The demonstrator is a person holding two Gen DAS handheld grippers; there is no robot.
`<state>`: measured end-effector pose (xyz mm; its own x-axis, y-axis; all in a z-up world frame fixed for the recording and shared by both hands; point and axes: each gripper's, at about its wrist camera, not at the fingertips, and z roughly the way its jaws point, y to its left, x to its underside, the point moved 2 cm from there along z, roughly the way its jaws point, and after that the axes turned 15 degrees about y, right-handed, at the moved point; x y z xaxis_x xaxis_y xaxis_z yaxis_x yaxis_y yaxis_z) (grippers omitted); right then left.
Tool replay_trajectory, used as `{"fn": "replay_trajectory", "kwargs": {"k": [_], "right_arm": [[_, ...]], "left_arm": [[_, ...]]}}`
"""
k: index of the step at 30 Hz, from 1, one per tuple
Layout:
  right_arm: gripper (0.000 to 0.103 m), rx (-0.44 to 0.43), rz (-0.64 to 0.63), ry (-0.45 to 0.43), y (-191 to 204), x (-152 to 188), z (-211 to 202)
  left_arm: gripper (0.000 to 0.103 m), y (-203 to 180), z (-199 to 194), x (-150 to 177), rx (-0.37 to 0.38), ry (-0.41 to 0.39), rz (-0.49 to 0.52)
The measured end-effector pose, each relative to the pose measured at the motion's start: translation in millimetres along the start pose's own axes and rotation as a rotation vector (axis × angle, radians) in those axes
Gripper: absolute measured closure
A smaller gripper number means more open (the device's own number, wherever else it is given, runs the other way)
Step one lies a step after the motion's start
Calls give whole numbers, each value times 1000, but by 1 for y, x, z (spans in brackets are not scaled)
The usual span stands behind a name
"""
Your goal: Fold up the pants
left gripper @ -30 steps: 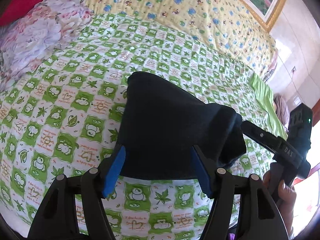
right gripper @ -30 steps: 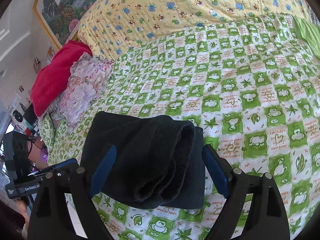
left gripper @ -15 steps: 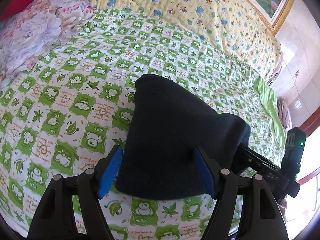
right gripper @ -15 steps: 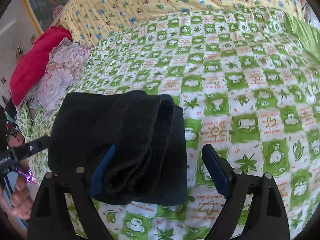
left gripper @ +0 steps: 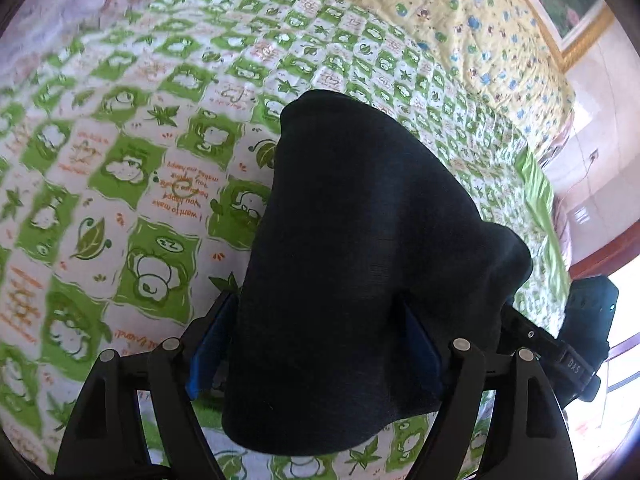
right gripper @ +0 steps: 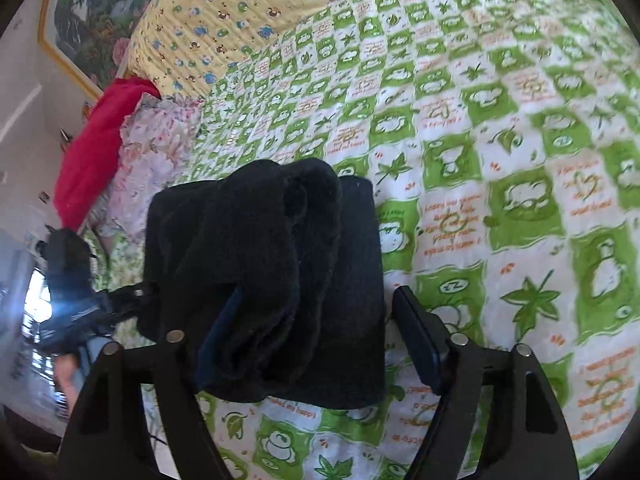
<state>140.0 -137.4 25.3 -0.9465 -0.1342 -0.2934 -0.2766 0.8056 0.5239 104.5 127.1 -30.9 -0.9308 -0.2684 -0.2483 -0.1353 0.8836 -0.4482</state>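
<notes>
The dark folded pants (left gripper: pixel 368 248) lie as a thick bundle on the green-and-white checked bedspread (left gripper: pixel 132 184). My left gripper (left gripper: pixel 316 344) is open, its blue-padded fingers on either side of the bundle's near end. In the right wrist view the pants (right gripper: pixel 272 272) show their rolled, layered edge. My right gripper (right gripper: pixel 320 336) is open; its left finger is tucked under the folded layers and its right finger (right gripper: pixel 420 344) stands just clear of the cloth. The right gripper's body (left gripper: pixel 576 352) shows at the right edge of the left wrist view.
A yellow patterned quilt (right gripper: pixel 248 12) covers the head of the bed. A red cloth (right gripper: pixel 96 148) and a floral cloth (right gripper: pixel 156 160) are heaped at the bed's left side. A framed picture (right gripper: pixel 92 12) hangs behind. The left gripper's body (right gripper: pixel 72 292) is seen at left.
Both grippers have moved closer in and lower onto the pants. The bundle now fills more of both views and its near end sits between the fingers.
</notes>
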Motion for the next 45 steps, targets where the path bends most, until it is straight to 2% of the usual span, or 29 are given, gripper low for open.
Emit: {"fn": "replay_trajectory", "kwargs": {"k": [3,11,14,19,22,25,28,33,40,45], "right_arm": [[30,-13,0,2,0,-1,3],[32,-53,3,5,0,-5,7],[36,-54,-4,-7,1,-5,5],[47,-31,-32,-29,14,-5,1],[52,-3,-76,-36,29,-7,-6],[55,8,-107,-54,41,-10,-12],[56,-8,-139,-55,54,-13,-14],[56,-39,-185,-51,76,-25,-8],[56,-73,-239,-45,105,-50,7],[56,-80,-263,-29,120,-69,21]], "left_arm": [[24,-1,3,-2,-14,-5,15],[40,-13,4,-3,-50,-28,31],[47,-17,2,-3,-54,-37,31],[64,-22,-5,3,-84,-62,51],[69,-25,-13,6,-88,-79,46],[70,-24,-24,10,-84,-92,41],[71,-23,-39,14,-117,-125,40],[71,-10,-70,12,-122,-180,14],[71,8,-101,2,-168,-244,-6],[71,20,-110,-16,-191,-263,-23]]}}
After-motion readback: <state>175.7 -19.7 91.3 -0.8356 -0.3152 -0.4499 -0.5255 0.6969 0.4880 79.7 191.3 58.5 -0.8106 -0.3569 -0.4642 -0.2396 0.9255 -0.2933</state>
